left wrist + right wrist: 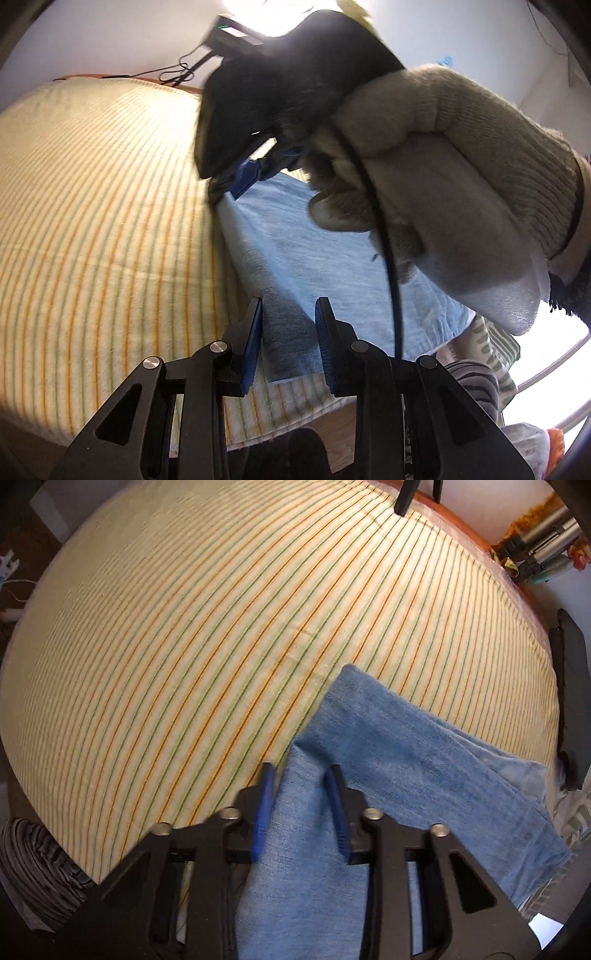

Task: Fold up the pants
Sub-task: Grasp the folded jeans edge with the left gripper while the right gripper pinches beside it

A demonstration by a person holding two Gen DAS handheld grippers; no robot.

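Note:
Light blue denim pants (399, 746) lie on a striped yellow cloth (221, 627) near its front edge. In the right wrist view my right gripper (300, 775) has its jaws partly apart around a raised fold of the denim. In the left wrist view my left gripper (288, 306) has its jaws partly apart around the edge of the pants (295, 251). The right gripper (240, 177), held by a gloved hand (461, 155), shows ahead of it with its blue fingers at the far end of the pants.
The striped cloth (92, 203) covers a wooden table whose rim (472, 535) shows at the back. A black cable (388, 240) hangs from the gloved hand. Striped fabric (33, 864) lies lower left. A dark object (569, 701) stands at the right edge.

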